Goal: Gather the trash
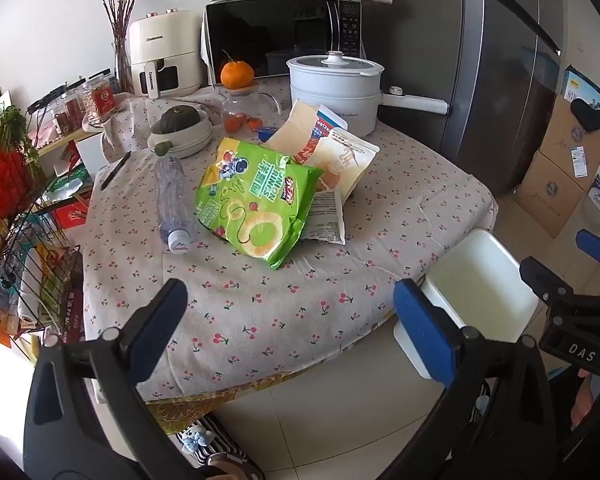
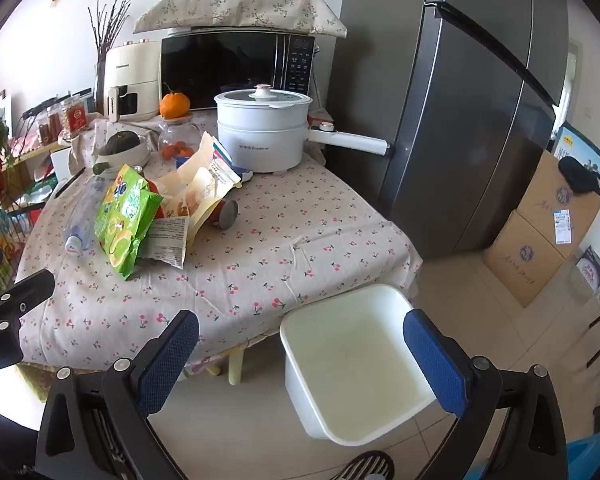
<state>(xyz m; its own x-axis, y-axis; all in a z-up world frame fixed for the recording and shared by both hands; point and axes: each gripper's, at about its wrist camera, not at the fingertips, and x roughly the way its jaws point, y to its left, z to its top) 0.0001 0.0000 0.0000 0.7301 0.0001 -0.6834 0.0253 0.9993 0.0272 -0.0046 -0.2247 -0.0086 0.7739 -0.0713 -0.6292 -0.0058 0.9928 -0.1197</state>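
Note:
A green snack bag (image 1: 256, 204) (image 2: 126, 220) lies on the cherry-print tablecloth (image 1: 260, 300) (image 2: 240, 264), over a white printed wrapper (image 1: 328, 216) (image 2: 168, 242). Behind it are cream and yellow bags (image 1: 340, 160) (image 2: 198, 192). An empty clear plastic bottle (image 1: 174, 200) (image 2: 82, 216) lies to its left. A small can (image 2: 226, 214) rests on its side by the bags. A white bin (image 1: 480, 288) (image 2: 352, 364) stands on the floor by the table's edge. My left gripper (image 1: 292, 320) hangs open over the near table edge. My right gripper (image 2: 300, 352) is open above the bin.
At the back of the table stand a white electric pot (image 1: 334, 88) (image 2: 262, 128), a microwave (image 1: 280, 36), an air fryer (image 1: 164, 56), a jar with an orange (image 1: 238, 76) on it, and a bowl with a squash (image 1: 180, 128). A wire rack (image 1: 16, 216) is left; fridge (image 2: 468, 100) and boxes (image 2: 540, 232) right.

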